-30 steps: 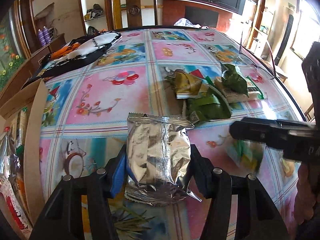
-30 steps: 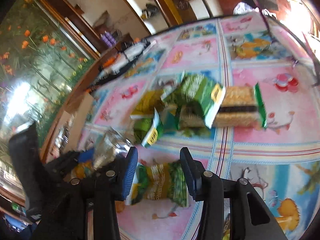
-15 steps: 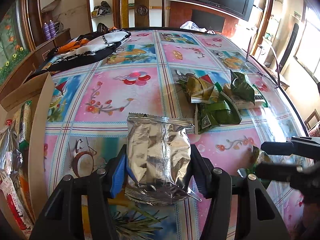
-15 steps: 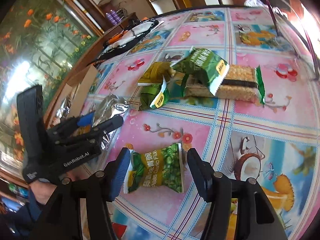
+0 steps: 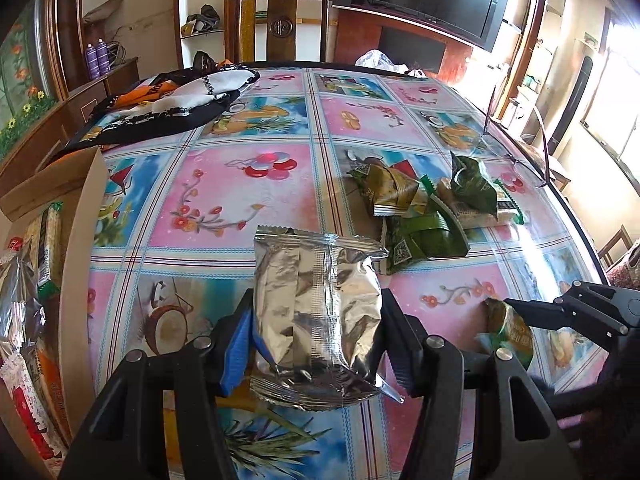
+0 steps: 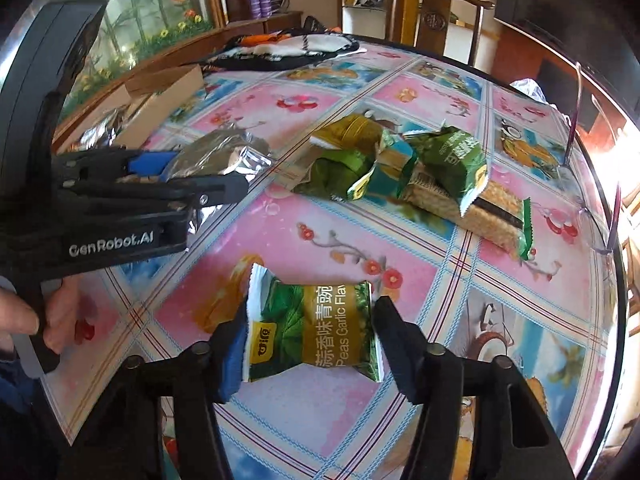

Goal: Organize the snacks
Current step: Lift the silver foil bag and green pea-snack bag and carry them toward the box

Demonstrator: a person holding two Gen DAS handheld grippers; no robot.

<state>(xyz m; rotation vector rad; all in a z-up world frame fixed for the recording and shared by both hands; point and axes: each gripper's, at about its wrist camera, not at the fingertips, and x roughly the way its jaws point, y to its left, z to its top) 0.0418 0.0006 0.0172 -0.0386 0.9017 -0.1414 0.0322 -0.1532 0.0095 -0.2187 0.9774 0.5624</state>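
- left gripper [image 5: 316, 332]: jaws clamped on silver foil packet [image 5: 316, 316], above the table [image 5: 240, 200].
- right gripper [image 6: 308, 340]: jaws closing around green pea packet [image 6: 312, 328]; pads at its ends.
- snack pile [image 6: 400, 172] at 1 o'clock of pea packet.
- cardboard box [image 5: 76, 240] at 9 o'clock of foil packet.

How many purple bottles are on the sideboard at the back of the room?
2. One purple bottle stands on the wooden sideboard at the back left, the other right beside it. More could be hidden behind them.
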